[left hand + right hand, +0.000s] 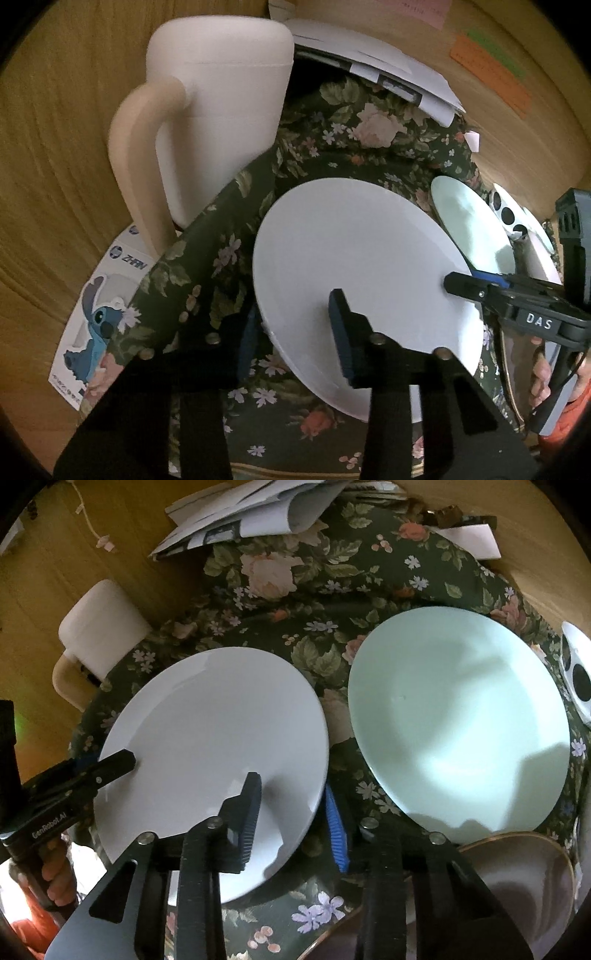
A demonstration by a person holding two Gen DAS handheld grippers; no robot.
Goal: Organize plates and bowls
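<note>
Both grippers, left (295, 332) and right (295, 812), jaws narrowed astride white plate (221, 720) rim, opposite edges, frame centre; pads apparently gripping. Green plate (458, 720) right, apart.

Both cameras sit on the wrists and look steeply down along the fingers, very near the floral cloth (317, 155). The left view faces the white plate (354, 266) from its 7 o'clock edge — the right view from 5 o'clock. Both share this plate, the mint plate (458, 716) and the white jug (218, 110).
</note>
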